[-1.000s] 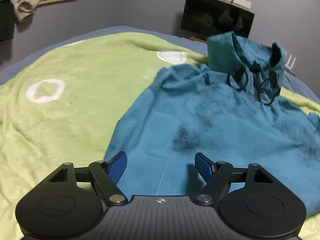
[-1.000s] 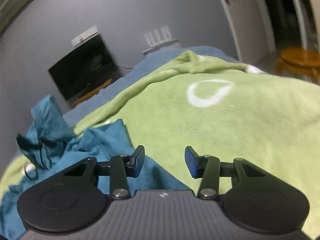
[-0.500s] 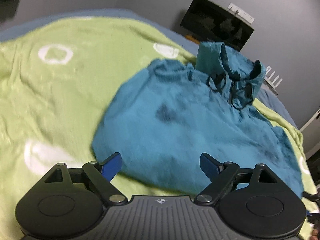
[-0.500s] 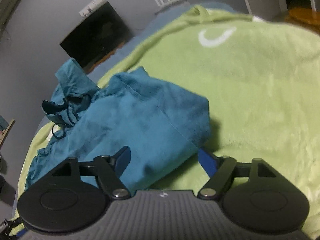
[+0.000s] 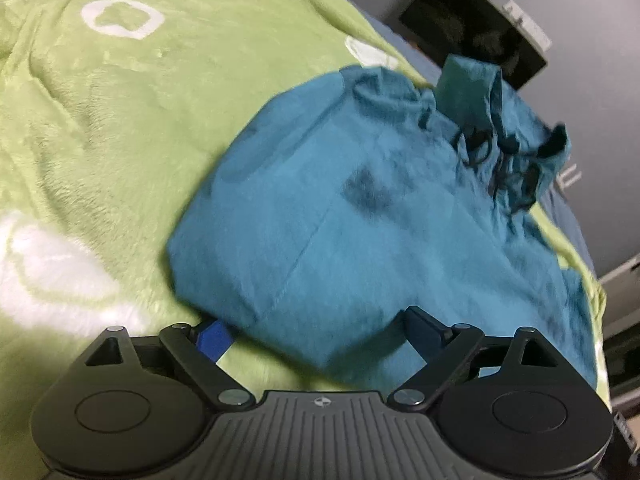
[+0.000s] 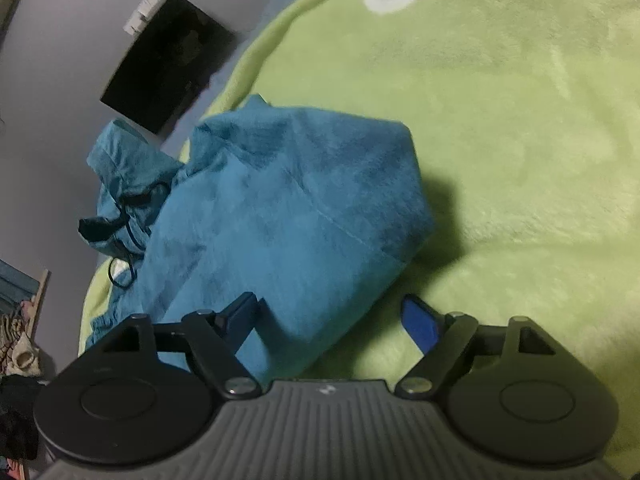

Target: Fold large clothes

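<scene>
A teal hooded top [image 5: 360, 216] lies partly folded on a green blanket [image 5: 100, 120], its hood and black drawstrings [image 5: 492, 152] at the far end. My left gripper [image 5: 320, 330] is open, its fingers wide apart over the garment's near folded edge. In the right wrist view the same top [image 6: 280, 216] lies with its folded right side toward me. My right gripper [image 6: 334, 320] is open, the left finger over the cloth, the right finger over bare blanket. Neither gripper holds anything.
The green blanket [image 6: 520, 140] with white ring shapes covers a bed with a blue sheet. A dark screen [image 5: 476, 28] leans on the grey wall behind the bed. A shelf with clothes [image 6: 20, 320] is at the far left.
Both grippers have pulled back and risen from the cloth and opened wider. The garment's sides now lie folded in, so it looks narrower than a second ago.
</scene>
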`<action>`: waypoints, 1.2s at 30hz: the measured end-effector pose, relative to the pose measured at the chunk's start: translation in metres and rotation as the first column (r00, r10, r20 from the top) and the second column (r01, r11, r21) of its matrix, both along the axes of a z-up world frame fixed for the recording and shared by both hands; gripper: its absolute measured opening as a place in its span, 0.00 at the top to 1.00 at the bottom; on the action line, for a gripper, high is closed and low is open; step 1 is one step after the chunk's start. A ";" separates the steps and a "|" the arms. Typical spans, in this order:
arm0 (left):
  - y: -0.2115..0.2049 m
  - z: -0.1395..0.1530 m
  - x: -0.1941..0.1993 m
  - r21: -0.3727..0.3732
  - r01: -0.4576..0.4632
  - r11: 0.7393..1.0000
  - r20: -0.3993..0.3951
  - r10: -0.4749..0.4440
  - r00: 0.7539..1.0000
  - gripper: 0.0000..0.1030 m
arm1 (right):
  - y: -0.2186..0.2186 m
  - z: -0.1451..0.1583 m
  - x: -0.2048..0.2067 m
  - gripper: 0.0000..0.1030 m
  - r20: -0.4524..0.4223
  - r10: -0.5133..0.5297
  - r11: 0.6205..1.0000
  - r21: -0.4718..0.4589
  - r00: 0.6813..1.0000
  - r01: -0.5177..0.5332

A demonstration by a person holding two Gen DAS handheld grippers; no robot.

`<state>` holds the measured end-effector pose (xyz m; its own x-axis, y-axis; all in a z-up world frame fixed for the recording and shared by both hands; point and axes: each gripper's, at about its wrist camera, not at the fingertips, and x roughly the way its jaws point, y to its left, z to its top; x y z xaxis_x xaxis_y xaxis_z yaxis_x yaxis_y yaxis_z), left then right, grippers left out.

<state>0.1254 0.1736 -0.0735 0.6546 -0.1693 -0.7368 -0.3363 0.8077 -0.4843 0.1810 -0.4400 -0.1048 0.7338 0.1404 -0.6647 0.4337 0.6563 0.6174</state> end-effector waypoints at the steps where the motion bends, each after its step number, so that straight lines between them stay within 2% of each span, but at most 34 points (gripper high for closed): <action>1: 0.001 -0.001 0.004 -0.003 -0.010 1.000 0.009 0.010 1.000 0.12 | 0.000 0.001 0.002 0.23 0.034 -0.004 1.000 -0.006 0.999 0.004; 3: 0.002 -0.006 0.010 0.000 -0.027 1.000 0.021 0.027 0.999 0.12 | -0.001 -0.001 0.010 0.23 0.058 -0.015 1.000 -0.026 0.998 0.017; 4: 0.002 -0.008 0.013 0.007 -0.037 0.999 0.025 0.037 0.999 0.15 | -0.002 -0.004 0.015 0.23 0.061 -0.025 0.999 -0.031 0.998 0.027; 5: 0.002 -0.009 0.014 0.018 -0.046 0.999 0.030 0.046 0.998 0.30 | -0.002 -0.007 0.018 0.23 0.063 -0.029 0.999 -0.031 0.998 0.031; 6: 0.002 -0.009 0.015 0.029 -0.055 0.998 0.033 0.054 0.998 0.40 | -0.002 -0.009 0.020 0.27 0.070 -0.030 0.999 -0.034 0.997 0.032; 7: 0.003 -0.008 0.015 0.036 -0.070 0.997 0.031 0.068 0.997 0.58 | 0.000 -0.009 0.020 0.33 0.088 -0.028 0.998 -0.052 0.996 0.033; 8: 0.005 -0.007 0.014 0.030 -0.076 0.997 0.039 0.074 0.996 0.76 | 0.001 -0.007 0.018 0.52 0.106 -0.022 0.997 -0.071 0.994 0.030; 9: 0.005 -0.003 0.012 0.026 -0.071 0.997 0.058 0.069 0.996 0.82 | 0.003 -0.003 0.016 0.70 0.128 -0.015 0.996 -0.083 0.992 0.026; 12: -0.002 0.012 0.004 0.084 -0.035 0.996 0.114 0.026 0.993 0.87 | 0.008 0.012 0.006 0.85 0.175 0.002 0.995 -0.098 0.984 0.016; 14: -0.004 0.022 -0.004 0.090 -0.029 0.995 0.145 0.016 0.989 0.89 | 0.012 0.022 -0.005 0.88 0.181 0.000 0.995 -0.100 0.983 0.018; 18: -0.003 0.043 -0.023 0.084 -0.009 0.996 0.169 -0.005 0.986 0.90 | 0.014 0.045 -0.029 0.89 0.163 -0.007 0.997 -0.080 0.987 0.020; 22: 0.004 0.060 -0.045 0.037 0.036 0.999 0.169 -0.042 0.985 0.90 | 0.008 0.067 -0.061 0.89 0.148 -0.028 0.999 -0.021 0.989 0.031; 26: 0.008 0.070 -0.057 0.037 0.054 0.998 0.128 -0.059 0.990 0.90 | 0.016 0.093 -0.082 0.89 0.104 0.041 0.994 -0.106 0.994 -0.030; 30: 0.003 0.074 -0.056 0.117 0.043 0.992 0.078 -0.052 0.996 0.82 | 0.024 0.100 -0.084 0.85 0.038 0.044 0.983 -0.181 0.998 -0.037; 31: 0.001 0.075 -0.055 0.136 0.028 0.990 0.076 -0.039 0.996 0.75 | 0.022 0.099 -0.084 0.83 0.024 0.023 0.984 -0.178 0.999 -0.018; 32: 0.002 0.077 -0.058 0.158 0.005 0.987 0.075 -0.017 0.997 0.64 | 0.020 0.098 -0.084 0.76 0.016 -0.002 0.985 -0.174 1.000 0.005; 33: 0.004 0.079 -0.060 0.169 -0.019 0.986 0.074 0.007 0.997 0.57 | 0.018 0.099 -0.085 0.71 0.014 -0.035 0.984 -0.177 0.999 0.037; 34: 0.006 0.082 -0.063 0.184 -0.049 0.982 0.081 0.034 0.996 0.45 | 0.016 0.099 -0.087 0.67 0.016 -0.067 0.982 -0.178 0.998 0.068; 35: 0.007 0.087 -0.067 0.216 -0.098 0.972 0.094 0.079 0.992 0.33 | 0.014 0.100 -0.091 0.56 0.022 -0.100 0.978 -0.180 0.995 0.102; 36: 0.008 0.090 -0.071 0.239 -0.133 0.962 0.111 0.109 0.988 0.28 | 0.011 0.102 -0.094 0.43 0.035 -0.138 0.973 -0.185 0.990 0.142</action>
<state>0.0540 0.1816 0.0167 0.7283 0.0936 -0.6788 -0.4009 0.8616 -0.3113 0.0868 -0.4288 -0.0027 0.7523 -0.0892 -0.6528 0.5167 0.6946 0.5006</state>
